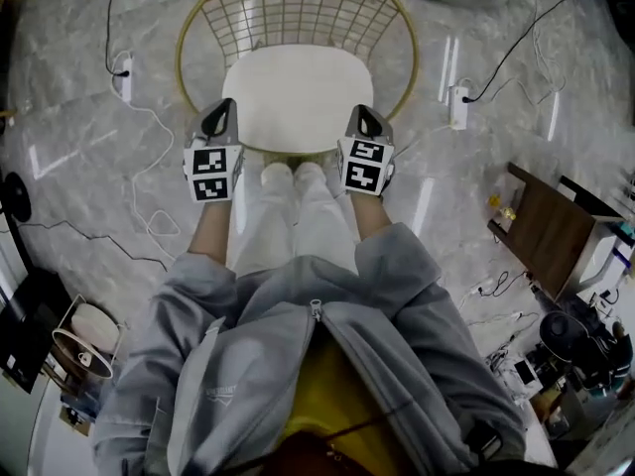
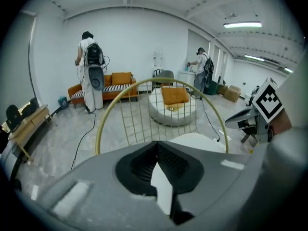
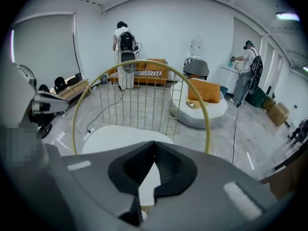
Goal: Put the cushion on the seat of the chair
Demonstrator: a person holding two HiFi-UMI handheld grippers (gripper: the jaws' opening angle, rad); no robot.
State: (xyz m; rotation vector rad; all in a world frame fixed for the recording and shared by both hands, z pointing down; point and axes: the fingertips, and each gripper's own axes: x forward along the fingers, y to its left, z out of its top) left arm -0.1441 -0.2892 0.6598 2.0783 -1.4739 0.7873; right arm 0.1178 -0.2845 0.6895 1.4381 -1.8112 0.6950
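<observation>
The white cushion (image 1: 296, 95) lies flat on the seat of the chair, whose gold wire back (image 1: 298, 8) curves round behind it. In the head view my left gripper (image 1: 220, 117) hovers at the cushion's front left corner and my right gripper (image 1: 367, 119) at its front right corner. Both stand above the cushion and apart from it. The left gripper view has its jaws (image 2: 157, 143) closed tip to tip with nothing between them, the cushion (image 2: 202, 141) below and beyond. The right gripper (image 3: 155, 142) is likewise shut and empty over the cushion (image 3: 115, 136).
Power strips with trailing cables lie on the marble floor left (image 1: 124, 75) and right (image 1: 458, 107) of the chair. A wooden side table (image 1: 551, 231) stands at the right. Behind the chair are a round white pouf with an orange pillow (image 2: 173, 107), an orange sofa (image 2: 110, 83) and people (image 2: 89, 71).
</observation>
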